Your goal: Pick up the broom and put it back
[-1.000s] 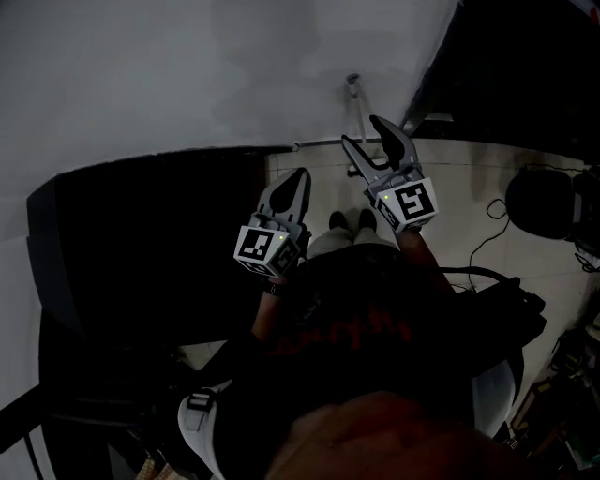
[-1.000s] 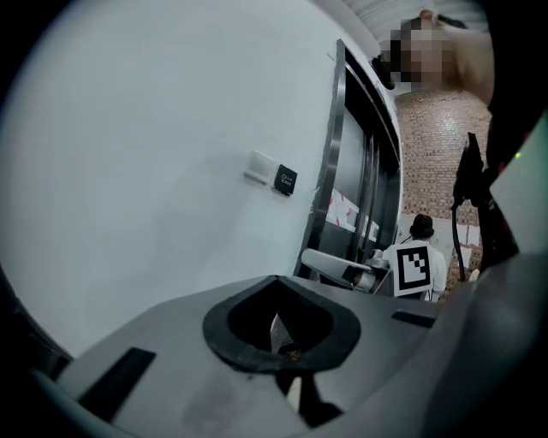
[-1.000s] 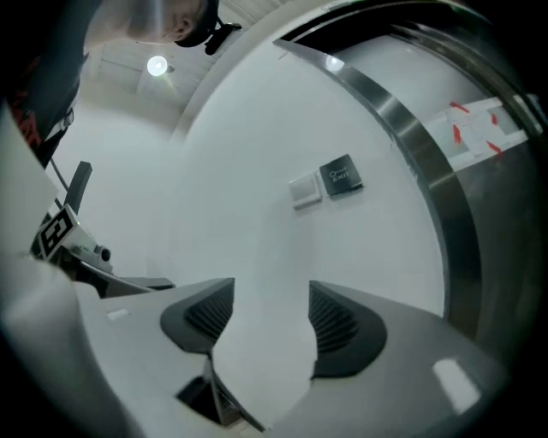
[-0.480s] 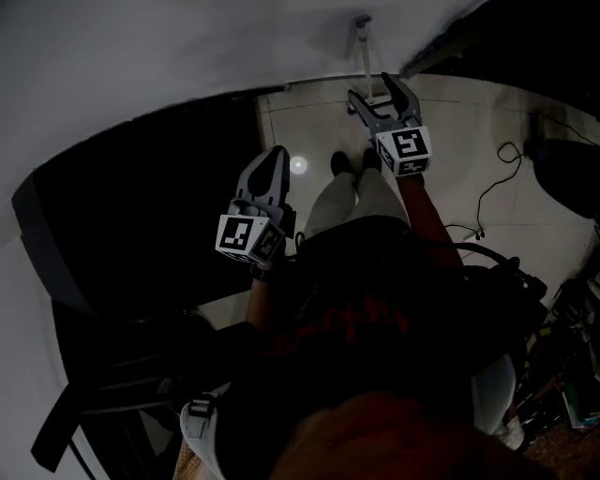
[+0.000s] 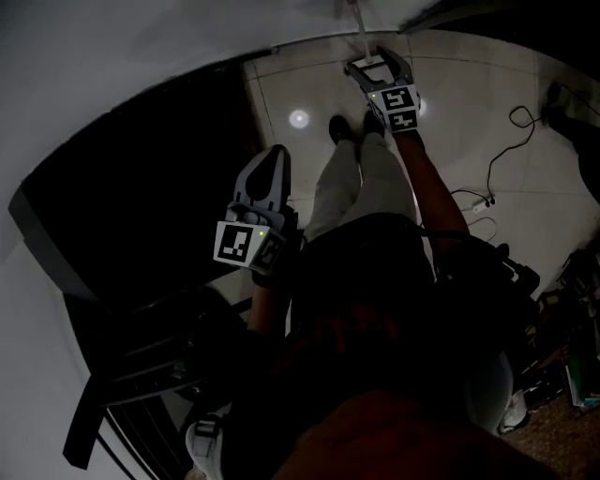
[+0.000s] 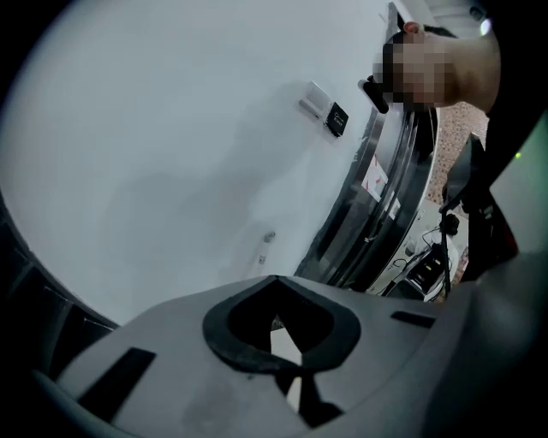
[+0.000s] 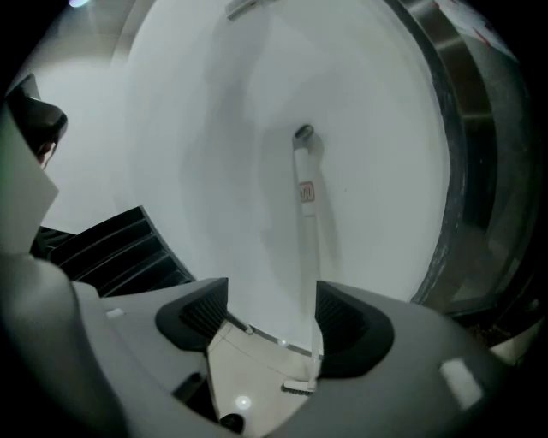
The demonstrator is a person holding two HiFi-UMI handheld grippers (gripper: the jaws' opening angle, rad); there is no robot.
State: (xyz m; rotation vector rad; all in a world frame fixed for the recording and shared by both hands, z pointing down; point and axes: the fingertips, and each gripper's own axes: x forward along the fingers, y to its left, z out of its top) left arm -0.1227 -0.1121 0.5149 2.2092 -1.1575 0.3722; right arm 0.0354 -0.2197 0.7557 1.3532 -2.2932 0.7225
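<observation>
The broom point(image 7: 305, 214) stands upright against the white wall point(image 5: 141, 56), its brush point(image 7: 295, 387) down on the pale tiled floor point(image 5: 487, 122); in the head view only a bit of its handle point(image 5: 358, 23) shows at the top edge; the right gripper point(image 5: 375, 64) reaches low towards it, jaws wide apart after just closing a little, holding nothing; in the right gripper view point(image 7: 271, 295) the handle shows in the gap, close beside the right-hand pad, with no pad pressing on it, though whether it lies between the jaws or beyond them I cannot tell; the left gripper point(image 5: 274, 155) hangs nearer the person's body, well apart from the broom, its jaws point(image 6: 272, 282) closed tip to tip on nothing; the person's shoes point(image 5: 339, 128) stand on the floor just short of the broom.
</observation>
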